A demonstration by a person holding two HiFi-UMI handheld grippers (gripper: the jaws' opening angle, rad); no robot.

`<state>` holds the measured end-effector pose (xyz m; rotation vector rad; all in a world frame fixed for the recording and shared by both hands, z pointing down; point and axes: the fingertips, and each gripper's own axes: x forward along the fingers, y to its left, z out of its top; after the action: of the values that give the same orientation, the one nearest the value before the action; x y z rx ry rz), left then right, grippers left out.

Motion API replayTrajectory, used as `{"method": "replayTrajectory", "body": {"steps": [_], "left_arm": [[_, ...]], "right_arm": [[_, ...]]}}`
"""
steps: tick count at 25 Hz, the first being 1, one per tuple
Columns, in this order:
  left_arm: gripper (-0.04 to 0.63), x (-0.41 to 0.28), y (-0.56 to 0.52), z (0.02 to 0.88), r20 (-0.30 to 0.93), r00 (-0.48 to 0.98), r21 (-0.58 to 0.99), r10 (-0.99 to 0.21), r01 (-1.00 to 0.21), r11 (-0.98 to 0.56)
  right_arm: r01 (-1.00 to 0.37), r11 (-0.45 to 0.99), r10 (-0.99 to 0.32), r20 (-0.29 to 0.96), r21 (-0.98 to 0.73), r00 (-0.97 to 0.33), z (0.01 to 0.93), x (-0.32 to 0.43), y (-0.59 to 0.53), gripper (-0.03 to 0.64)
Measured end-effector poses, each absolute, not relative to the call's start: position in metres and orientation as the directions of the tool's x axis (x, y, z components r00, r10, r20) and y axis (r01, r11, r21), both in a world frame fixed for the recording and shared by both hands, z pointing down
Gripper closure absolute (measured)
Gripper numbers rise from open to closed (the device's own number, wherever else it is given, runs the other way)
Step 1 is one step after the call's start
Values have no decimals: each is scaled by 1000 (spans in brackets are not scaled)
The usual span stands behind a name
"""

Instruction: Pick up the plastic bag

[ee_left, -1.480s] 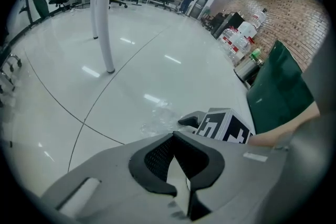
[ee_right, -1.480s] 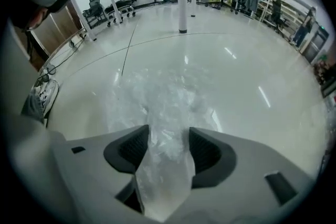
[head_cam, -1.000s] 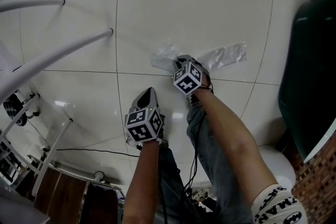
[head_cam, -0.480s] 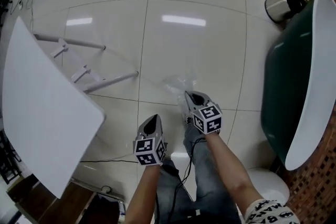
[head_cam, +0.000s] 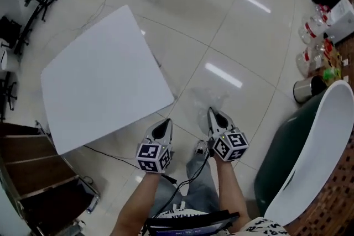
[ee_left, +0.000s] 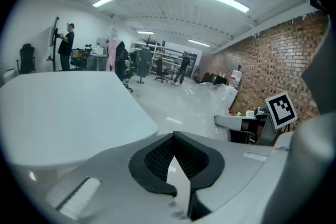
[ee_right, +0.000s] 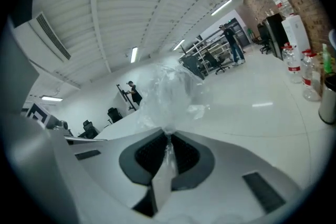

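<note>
Plastic bag hung pinched in the clenched right gripper, over the floor. Left gripper, just left of it, was closed on nothing, near the white table.

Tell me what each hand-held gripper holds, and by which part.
The right hand-held gripper pinches the bag by a bunched end. The left hand-held gripper is shut and empty.
</note>
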<state>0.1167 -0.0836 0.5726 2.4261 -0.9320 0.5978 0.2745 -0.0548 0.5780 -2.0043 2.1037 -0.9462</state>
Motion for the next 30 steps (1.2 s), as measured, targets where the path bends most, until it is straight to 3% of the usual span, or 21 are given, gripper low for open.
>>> {"method": "replayTrajectory", "body": {"steps": [6, 12, 21, 30], "left_arm": [[590, 39, -119, 488, 466, 571, 223, -676, -815, -535], [589, -56, -126, 428, 396, 474, 244, -787, -880, -407], [589, -178, -123, 385, 328, 413, 252, -850, -905, -342], [589, -253, -128, 373, 306, 386, 229, -870, -917, -326]], "right_arm": [[-871, 173, -917, 246, -460, -313, 472, 226, -105, 603], [-862, 308, -891, 195, -403, -410, 403, 162, -125, 604], [-843, 408, -856, 175, -351, -487, 361, 42, -139, 604], [-842, 486, -812, 234, -235, -534, 359, -53, -147, 604]]}}
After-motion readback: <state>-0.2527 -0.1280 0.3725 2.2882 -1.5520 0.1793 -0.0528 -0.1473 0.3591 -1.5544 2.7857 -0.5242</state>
